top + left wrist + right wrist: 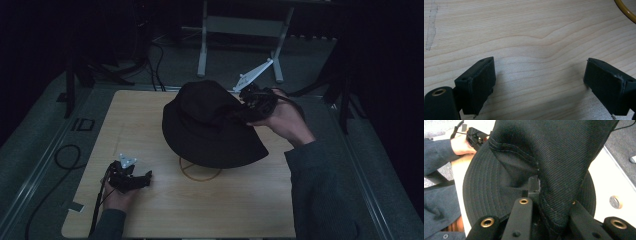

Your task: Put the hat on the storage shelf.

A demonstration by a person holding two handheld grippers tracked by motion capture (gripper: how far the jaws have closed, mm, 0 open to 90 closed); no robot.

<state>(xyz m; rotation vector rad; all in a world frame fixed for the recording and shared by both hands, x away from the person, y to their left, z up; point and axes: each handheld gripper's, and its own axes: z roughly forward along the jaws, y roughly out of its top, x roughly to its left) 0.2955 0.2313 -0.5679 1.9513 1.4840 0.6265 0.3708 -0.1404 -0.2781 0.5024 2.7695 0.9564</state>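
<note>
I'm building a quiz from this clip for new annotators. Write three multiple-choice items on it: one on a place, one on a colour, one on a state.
1. Where does the yellow ring lie?
A. On the floor
B. On the table, partly under the hat's brim
C. On the hat's crown

2. What colour is the hat?
A. Black
B. White
C. Red

3. How do the left gripper's jaws stand?
A. Shut on the ring
B. Shut on the hat
C. Open, with bare wood between them

Key:
1 B, since the high view shows the ring on the wood at the brim's near edge.
2 A, as both the high view and the right gripper view show dark black cloth.
3 C, because the left gripper view shows the two jaws wide apart over the tabletop, while the right gripper pinches the hat's cloth.
</note>
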